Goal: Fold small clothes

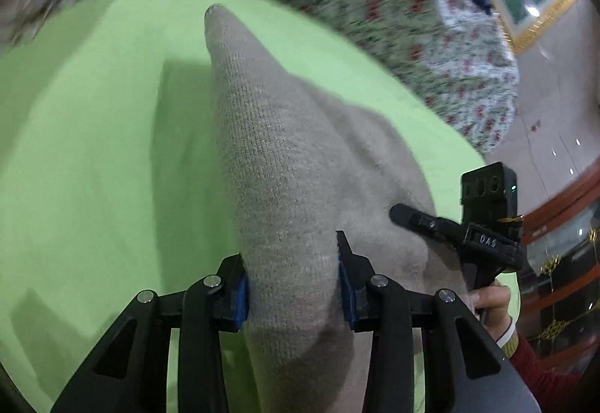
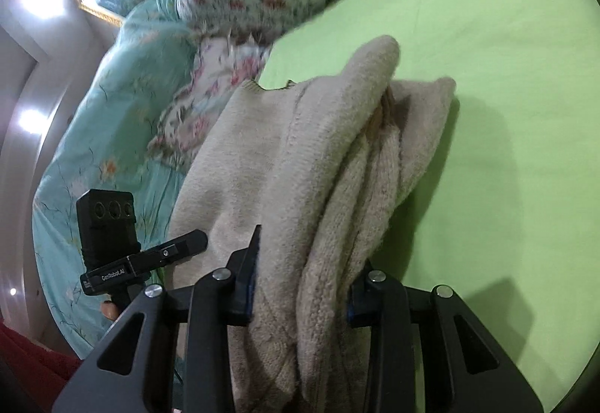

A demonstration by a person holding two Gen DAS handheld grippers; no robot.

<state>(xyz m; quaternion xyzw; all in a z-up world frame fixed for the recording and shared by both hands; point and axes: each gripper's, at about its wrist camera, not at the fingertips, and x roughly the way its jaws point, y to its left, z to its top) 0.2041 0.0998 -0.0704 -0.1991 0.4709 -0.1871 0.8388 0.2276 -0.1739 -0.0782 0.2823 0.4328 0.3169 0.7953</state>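
Black, blue-padded left gripper (image 1: pixel 292 285) sits nearest, its jaws clamped on a thick fold of the beige knitted garment (image 1: pixel 277 158); the knit's long axis runs straight away from the jaws over the lime-green sheet (image 1: pixel 93 150). Alongside, the right gripper (image 2: pixel 300 285) pinches bunched layers of the same knit, which lies draped on the sheet. Both hands seem equally near it. Beyond lies a blurred floral quilt (image 1: pixel 375 0).
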